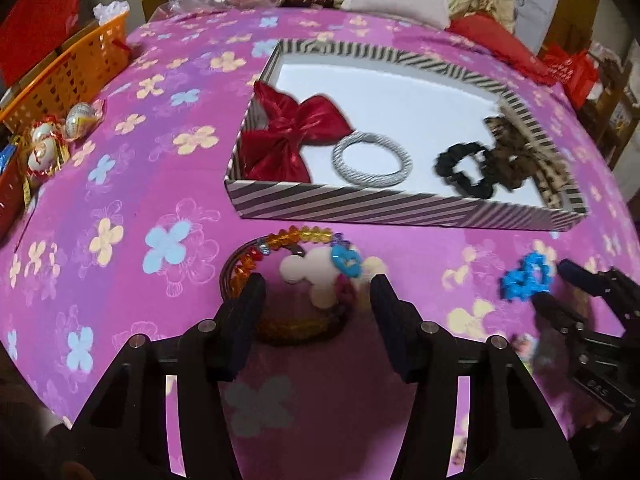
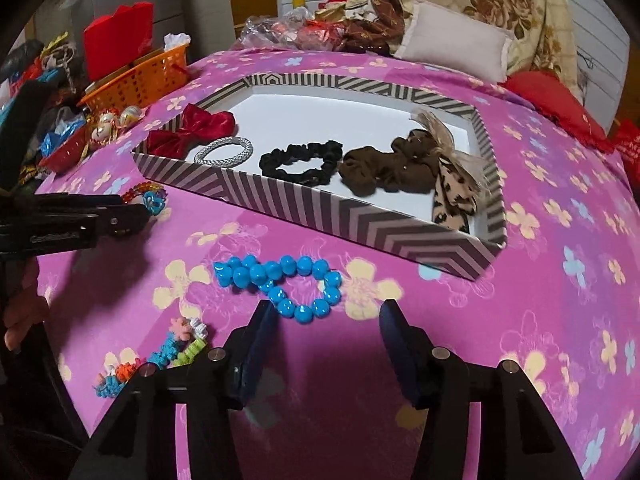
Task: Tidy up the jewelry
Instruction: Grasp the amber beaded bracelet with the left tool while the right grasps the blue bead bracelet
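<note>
With both pairs of tongs spread wide and pinching nothing, two pieces of jewelry wait on the pink flowered cloth just in front of the striped tray (image 2: 280, 216). Left tongs (image 1: 318, 300) straddle an amber beaded bracelet (image 1: 256, 264) that carries a cream charm (image 1: 310, 274) and a small blue ring; right tongs (image 2: 326, 332) hover just short of the blue bead bracelet (image 2: 280, 284), which lies twisted into a figure-eight. Already inside the tray sit a red bow (image 2: 190, 132), a grey hair tie (image 2: 224, 152), a black scrunchie (image 2: 300, 162), a brown scrunchie (image 2: 384, 170) and a leopard-print ribbon (image 2: 456, 196).

Judging by the layout, the step in hand is a pickup, one piece per hand, followed by a lift over the tray's near wall. It would go best with each pair of tongs lowered until the pads meet the cloth, then closed across a single strand of beads rather than the whole loop, since round beads are likely to roll out of a shallow pinch. The blue bracelet's crossing point looks the firmest hold. White tray floor behind the grey hair tie seems the clearest landing spot. A multicoloured trinket string (image 2: 160, 356) lies near the cloth's front edge, unattended.
</note>
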Available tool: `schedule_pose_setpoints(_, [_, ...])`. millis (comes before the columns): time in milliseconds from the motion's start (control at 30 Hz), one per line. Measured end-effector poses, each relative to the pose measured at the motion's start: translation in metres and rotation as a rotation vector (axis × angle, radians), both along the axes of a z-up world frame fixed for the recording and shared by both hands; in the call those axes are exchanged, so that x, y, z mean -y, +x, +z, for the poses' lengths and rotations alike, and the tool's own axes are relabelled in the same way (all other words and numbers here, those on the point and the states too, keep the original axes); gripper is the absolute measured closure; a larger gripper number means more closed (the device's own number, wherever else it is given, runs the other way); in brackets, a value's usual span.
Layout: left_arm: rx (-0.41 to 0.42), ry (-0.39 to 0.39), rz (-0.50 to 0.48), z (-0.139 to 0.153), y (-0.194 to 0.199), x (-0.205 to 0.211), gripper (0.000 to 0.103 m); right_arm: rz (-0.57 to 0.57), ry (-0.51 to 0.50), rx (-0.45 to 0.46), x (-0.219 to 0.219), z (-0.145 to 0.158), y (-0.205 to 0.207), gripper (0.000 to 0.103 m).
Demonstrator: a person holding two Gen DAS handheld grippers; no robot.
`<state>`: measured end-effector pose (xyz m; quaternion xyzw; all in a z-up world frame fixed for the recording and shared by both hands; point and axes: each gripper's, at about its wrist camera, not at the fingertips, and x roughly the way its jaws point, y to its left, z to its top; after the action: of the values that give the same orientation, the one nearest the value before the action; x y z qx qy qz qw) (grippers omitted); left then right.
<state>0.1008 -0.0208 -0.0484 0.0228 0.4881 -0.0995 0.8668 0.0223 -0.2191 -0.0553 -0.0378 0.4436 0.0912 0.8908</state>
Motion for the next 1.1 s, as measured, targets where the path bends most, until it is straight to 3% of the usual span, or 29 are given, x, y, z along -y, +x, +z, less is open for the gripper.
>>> schedule_pose_setpoints(133, [0.029,0.009,-0.045,0.011,-0.011,0.012,0.049,-0.015,0.109,-0.015,0.012,0.004,-0.003,0.048])
schedule_pose_setpoints(300, [0.001,0.029,-0.057,0.001,-0.007,0.021,0.049,-0.019,0.112,-0.006,0.012,0.007,-0.004,0.048])
schedule_pose_setpoints(533, [0.022,0.064,-0.06,-0.004,0.002,0.029,0.069,0.007,0.093,0.009,0.002,0.003,0.007,0.048])
schedule_pose_setpoints(700, [0.012,0.054,-0.028,-0.004,0.007,0.022,0.069,-0.005,0.073,0.027,0.002,0.0,0.014,0.048])
schedule_pose_setpoints(833, [0.011,0.04,-0.004,-0.003,0.005,0.013,0.069,0.002,0.125,0.037,0.005,0.007,0.011,0.048])
schedule_pose_setpoints(1100, [0.015,0.028,-0.028,-0.004,0.007,0.015,0.069,0.181,-0.007,0.04,-0.031,0.008,0.014,0.048])
